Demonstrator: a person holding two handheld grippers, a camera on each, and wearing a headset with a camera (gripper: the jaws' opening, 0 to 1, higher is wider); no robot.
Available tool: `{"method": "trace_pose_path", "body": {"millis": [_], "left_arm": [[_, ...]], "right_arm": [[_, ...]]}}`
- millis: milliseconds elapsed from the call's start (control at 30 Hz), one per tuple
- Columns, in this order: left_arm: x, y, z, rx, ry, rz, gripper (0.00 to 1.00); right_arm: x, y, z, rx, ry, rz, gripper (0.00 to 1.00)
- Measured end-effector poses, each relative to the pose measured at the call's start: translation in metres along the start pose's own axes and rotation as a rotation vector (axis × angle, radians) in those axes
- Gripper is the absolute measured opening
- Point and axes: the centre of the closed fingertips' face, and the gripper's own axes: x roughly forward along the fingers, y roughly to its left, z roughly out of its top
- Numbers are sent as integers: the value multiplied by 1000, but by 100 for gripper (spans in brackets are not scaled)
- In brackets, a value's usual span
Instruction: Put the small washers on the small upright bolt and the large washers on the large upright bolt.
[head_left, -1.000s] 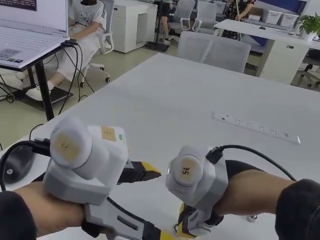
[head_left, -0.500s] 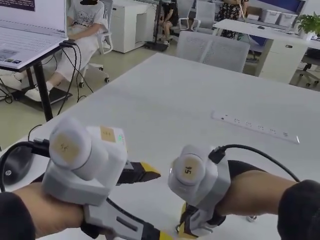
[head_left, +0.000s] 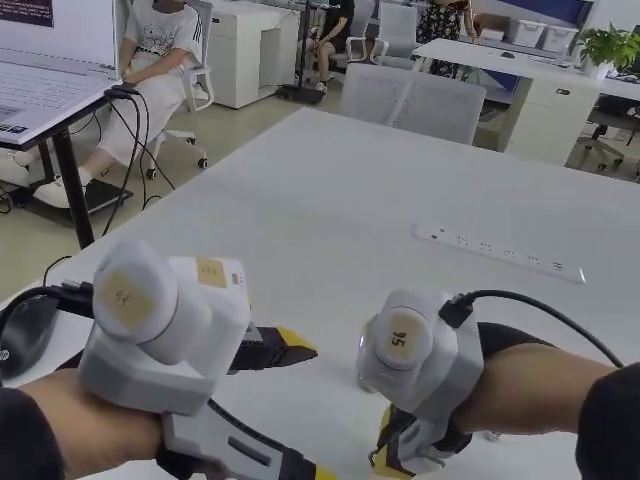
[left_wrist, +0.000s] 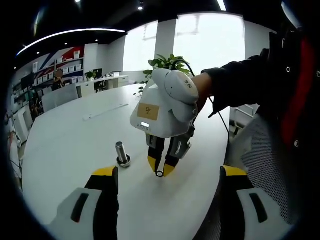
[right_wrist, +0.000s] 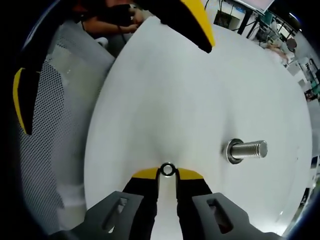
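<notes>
The left gripper (left_wrist: 168, 176) hangs back from the upright bolt (left_wrist: 121, 151). Its jaws are spread wide with nothing between them, and it looks across the white table (head_left: 330, 200) towards the bolt. The bolt stands straight and alone, and it is the nearest thing here to a holder. Its shank looks bare except for a ring at its foot, which may be a washer already seated or just the bolt's own head; from here I can't tell. Just right of the bolt and a little off the tabletop, the right gripper (left_wrist: 161, 167) has its tips pressed onto a small washer (right_wrist: 168, 170). It pinches the washer by the rim, leaving the hole clear.

To my eye, the thing is first to make sure this bolt suits that washer. Then bring the hole over the bolt's tip, level the washer square to the shank, lower it past the first threads, and only then release. A tilted washer would likely snag. A power strip (head_left: 497, 252) lies well beyond the bolt.
</notes>
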Motion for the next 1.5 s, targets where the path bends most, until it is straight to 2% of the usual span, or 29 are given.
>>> {"method": "trace_pose_path", "body": {"millis": [900,1500], "left_arm": [[7,1,4,15,7,-27,83],[9,2,5,16,14,-30,83]], "right_arm": [[-26,-3,-76,200,6,-57,14],[-40,-12,-111,290,13,-88,14]]}}
